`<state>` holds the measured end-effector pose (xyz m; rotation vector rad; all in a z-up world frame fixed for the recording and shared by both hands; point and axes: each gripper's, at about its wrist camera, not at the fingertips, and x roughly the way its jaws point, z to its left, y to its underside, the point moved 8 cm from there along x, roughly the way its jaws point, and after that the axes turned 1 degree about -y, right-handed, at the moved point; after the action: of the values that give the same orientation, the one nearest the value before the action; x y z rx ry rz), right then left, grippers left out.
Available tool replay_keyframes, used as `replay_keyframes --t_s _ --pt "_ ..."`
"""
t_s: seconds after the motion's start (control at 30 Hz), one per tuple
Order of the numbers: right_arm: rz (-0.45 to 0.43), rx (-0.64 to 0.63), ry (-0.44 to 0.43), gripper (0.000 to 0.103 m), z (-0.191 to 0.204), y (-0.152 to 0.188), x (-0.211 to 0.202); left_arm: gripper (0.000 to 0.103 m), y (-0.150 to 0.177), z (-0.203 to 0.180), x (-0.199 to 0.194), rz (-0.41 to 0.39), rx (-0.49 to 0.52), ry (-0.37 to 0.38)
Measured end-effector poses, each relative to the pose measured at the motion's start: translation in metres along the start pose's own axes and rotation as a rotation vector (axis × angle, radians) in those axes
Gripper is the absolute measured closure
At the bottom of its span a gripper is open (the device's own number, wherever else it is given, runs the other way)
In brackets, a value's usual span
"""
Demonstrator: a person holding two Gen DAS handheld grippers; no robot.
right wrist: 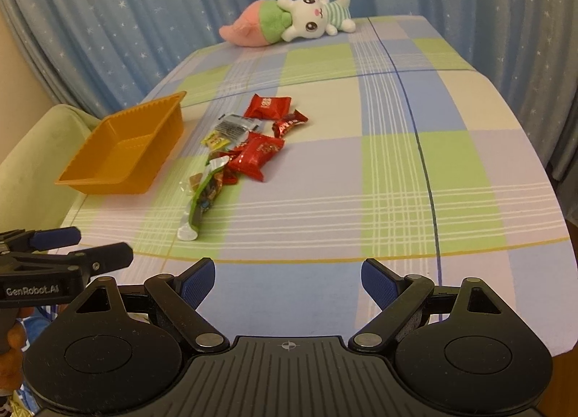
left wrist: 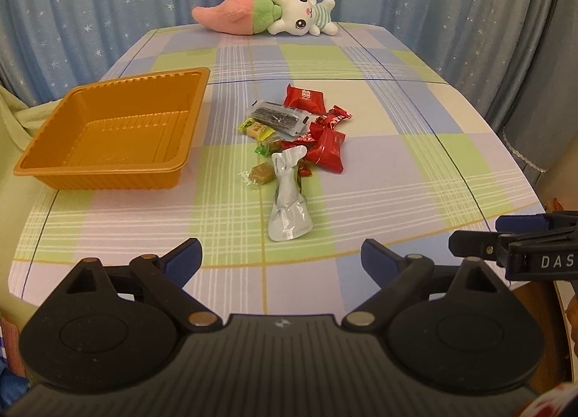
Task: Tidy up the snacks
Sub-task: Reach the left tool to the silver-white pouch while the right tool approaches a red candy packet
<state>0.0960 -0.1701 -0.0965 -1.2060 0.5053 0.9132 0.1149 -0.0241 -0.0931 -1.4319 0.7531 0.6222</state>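
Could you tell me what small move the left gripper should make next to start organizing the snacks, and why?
Probably ease the left gripper forward and down onto the silver pouch: its jaws are open and empty, the pouch is the nearest snack, straight ahead, and the orange tray beside the pile holds nothing yet.

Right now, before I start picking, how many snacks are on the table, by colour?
Red packets: 3 clear, smaller red bits uncertain
Silver pouch: 1
Black packet: 1
Yellow-green packet: 1
Brown caramels: 2
Total: 8 at least, none in the orange tray
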Motion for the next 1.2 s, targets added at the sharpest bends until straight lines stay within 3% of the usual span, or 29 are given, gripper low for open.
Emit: replay_keyframes --t_s 0.4,0.67,0.9,1.2 --pt "-0.029 0.062 0.049 0.015 -0.033 -0.014 0.013 0.022 -0.026 -0.014 0.050 -0.001 0.030 0.045" --pt "-0.029 0.115 0.077 0.015 -0.053 -0.021 0.022 0.024 -0.040 -0.013 0.085 0.003 0.001 0.077" --pt "-0.013 0.161 0.103 0.015 -0.068 -0.021 0.027 0.052 -0.045 -0.010 0.119 0.072 0.009 0.082" --pt "0.006 0.188 0.115 0.015 -0.077 -0.024 0.037 0.068 -0.045 -0.008 0.141 0.121 0.017 0.075"
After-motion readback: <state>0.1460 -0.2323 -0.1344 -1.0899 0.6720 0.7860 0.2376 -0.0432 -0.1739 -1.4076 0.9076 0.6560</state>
